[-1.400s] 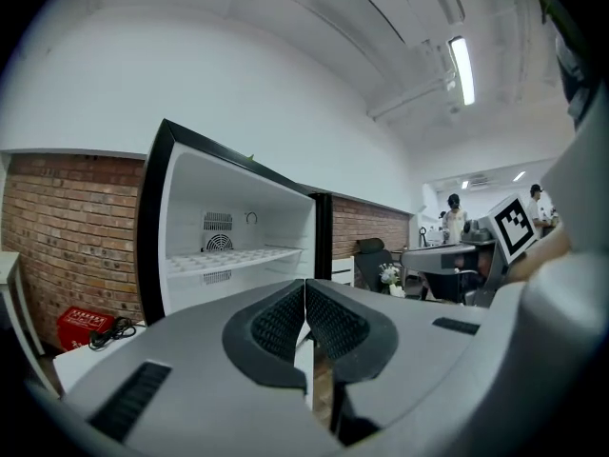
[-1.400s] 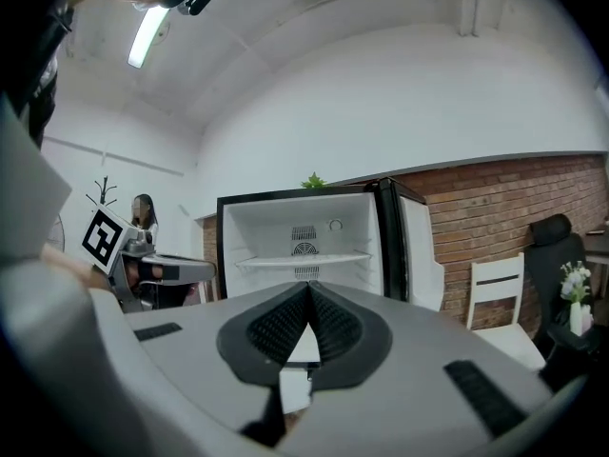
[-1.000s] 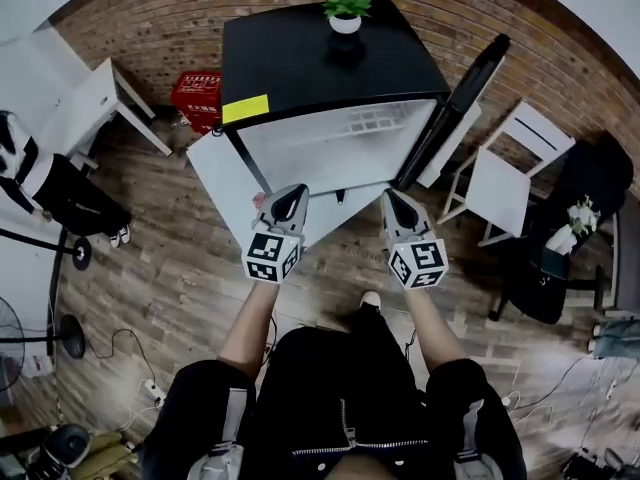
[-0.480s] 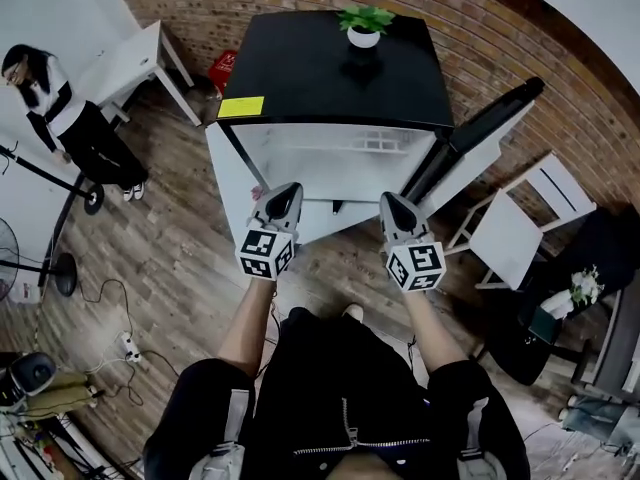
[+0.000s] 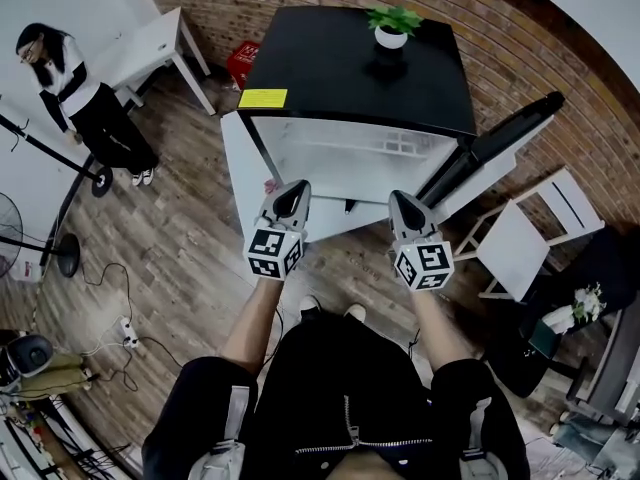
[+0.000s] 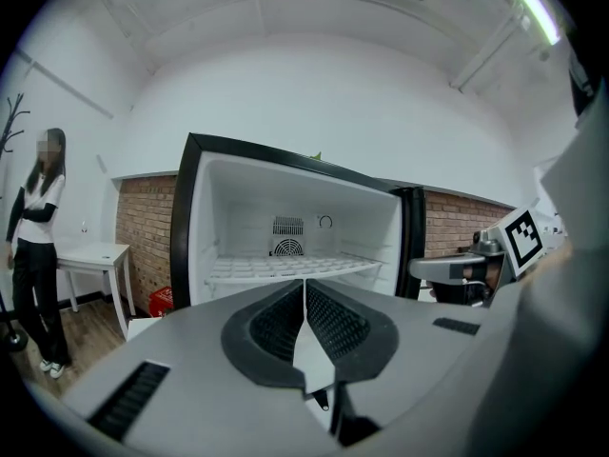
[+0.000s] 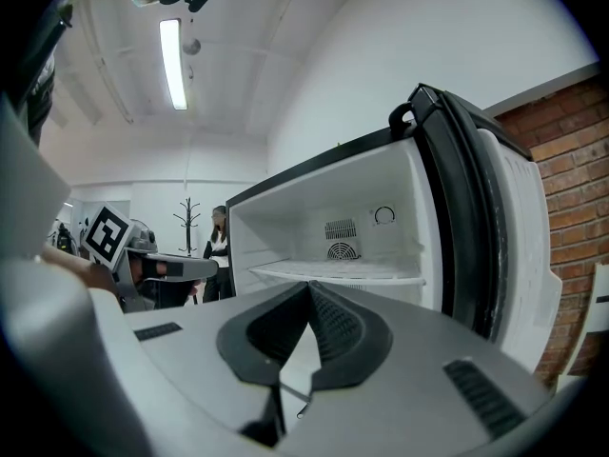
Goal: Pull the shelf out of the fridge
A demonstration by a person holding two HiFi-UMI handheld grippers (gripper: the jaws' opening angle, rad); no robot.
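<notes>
Hovering level, left claw and right claw are both pinched tight and empty, just short of the open fridge; inside sits its wire shelf, probably light, stiff, slick: take the front rail

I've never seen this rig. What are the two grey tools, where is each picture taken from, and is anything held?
No robot: a person holds a two-jaw tool in each hand. The top-down picture comes from a camera on the person's head; it shows the left gripper and right gripper pointed at an open fridge with a potted plant on top. The other two pictures come from cameras riding on each gripper. Both pairs of jaws are closed on nothing. The white shelf sits inside the fridge, untouched. A bystander stands at the left.
</notes>
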